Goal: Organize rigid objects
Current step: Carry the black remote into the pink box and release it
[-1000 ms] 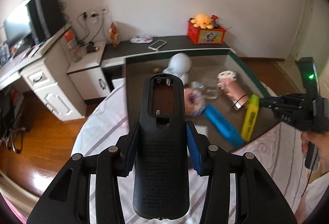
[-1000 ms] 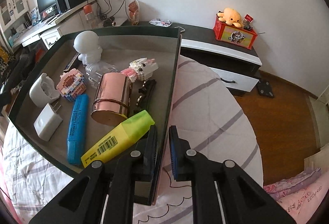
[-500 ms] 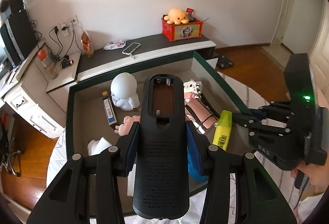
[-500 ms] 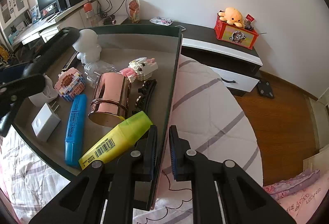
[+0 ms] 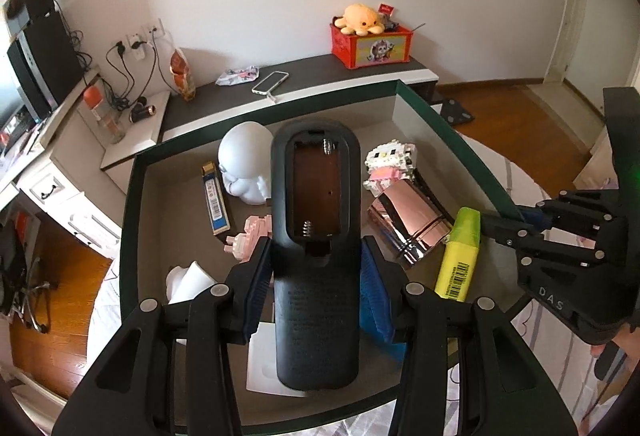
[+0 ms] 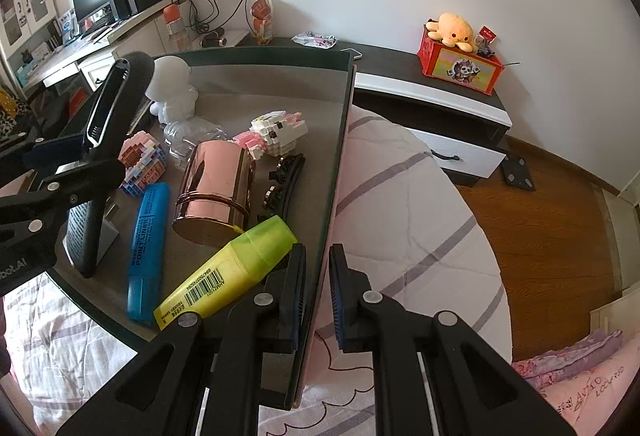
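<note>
You see a matt black plastic remote [image 5: 316,276], a mirror-glossy rose-gold metal cup [image 6: 216,192], smooth plastic highlighters [image 6: 224,276], and a soft quilted cloth bed [image 6: 404,204].

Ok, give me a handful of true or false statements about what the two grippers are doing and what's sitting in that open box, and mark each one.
1. The left gripper holds a black remote with its battery bay uncovered. True.
2. The right gripper hangs free above the bed. False: it is shut on the box wall.
3. The yellow highlighter lies inside the box. True.
4. The rose-gold cup stands upright. False: it lies on its side.
5. The blue marker is outside the box on the bedding. False: it lies in the box, beside the yellow highlighter.
6. A white figurine stands toward the far end of the box. True.
</note>
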{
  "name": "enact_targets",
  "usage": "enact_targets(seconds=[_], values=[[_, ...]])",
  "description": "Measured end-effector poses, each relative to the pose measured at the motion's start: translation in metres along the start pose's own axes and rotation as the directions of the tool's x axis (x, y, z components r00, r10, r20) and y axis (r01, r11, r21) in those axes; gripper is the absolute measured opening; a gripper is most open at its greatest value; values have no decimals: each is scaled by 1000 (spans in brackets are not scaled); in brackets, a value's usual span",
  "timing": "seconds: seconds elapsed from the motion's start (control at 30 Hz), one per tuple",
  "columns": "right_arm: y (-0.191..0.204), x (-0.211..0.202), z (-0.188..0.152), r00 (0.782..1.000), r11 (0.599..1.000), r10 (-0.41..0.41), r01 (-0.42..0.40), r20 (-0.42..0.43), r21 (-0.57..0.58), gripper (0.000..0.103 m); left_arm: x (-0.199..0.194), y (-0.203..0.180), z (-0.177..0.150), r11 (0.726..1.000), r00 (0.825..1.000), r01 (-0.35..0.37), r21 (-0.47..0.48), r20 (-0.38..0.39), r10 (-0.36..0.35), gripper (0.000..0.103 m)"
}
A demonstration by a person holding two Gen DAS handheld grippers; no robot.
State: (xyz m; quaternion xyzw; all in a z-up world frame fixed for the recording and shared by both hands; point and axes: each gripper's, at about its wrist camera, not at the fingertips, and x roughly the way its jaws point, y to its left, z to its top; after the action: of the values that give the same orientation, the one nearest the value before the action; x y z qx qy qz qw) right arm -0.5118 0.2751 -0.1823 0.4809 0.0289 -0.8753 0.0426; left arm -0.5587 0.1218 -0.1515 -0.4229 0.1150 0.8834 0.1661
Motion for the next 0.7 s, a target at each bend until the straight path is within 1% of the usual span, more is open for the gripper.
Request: enact_targets(seconds=[0.2,0.3,0.33,0.37,0.4,0.47,0.57,0.6,0.63,0.67,0.7], values=[[-1,1,-1,1000,1000,-2,2,-5,-3,12,-10,3,-1,1000,999,-9,-2,31,9,45],[-1,1,-1,1000,1000,-3,3,-9,-3,12,-14,8,-2,1000,999,-25,-9,35,25,47],[-1,1,-1,1000,1000,-3,3,-10,-3,12,-16,10,-4,999,999,-32,-10,40,33,51],[-1,1,-2,1000,1000,-3,2,-12,-3,12,-18,12,-5,999,998,-35,-12,42,35,58],[-1,1,-3,1000,1000,-1,1,-15,-3,12,-20,14,-7,999,998,-37,-16,48,38,63],[-1,0,-3,1000,1000,2,-2,-17,1,12,-28,18,-12,998,996,-60,-22,68,62,83],[0,-6,-8,1000,1000,-3,3,-9,12,12,-44,21,-22,998,993,-69,-16,94,70,94],[1,-9,-9,1000,1000,-5,5,-4,15,13,-50,21,-24,997,992,-78,-13,101,79,96],[3,-14,-10,1000,1000,-9,9,5,18,16,-56,22,-28,996,989,-92,-7,114,92,100],[4,-19,-12,1000,1000,-15,15,15,20,31,-65,22,-33,994,985,-113,-3,130,113,102],[7,-29,-14,999,999,-28,28,39,25,52,-73,21,-38,991,980,-137,1,147,135,103]])
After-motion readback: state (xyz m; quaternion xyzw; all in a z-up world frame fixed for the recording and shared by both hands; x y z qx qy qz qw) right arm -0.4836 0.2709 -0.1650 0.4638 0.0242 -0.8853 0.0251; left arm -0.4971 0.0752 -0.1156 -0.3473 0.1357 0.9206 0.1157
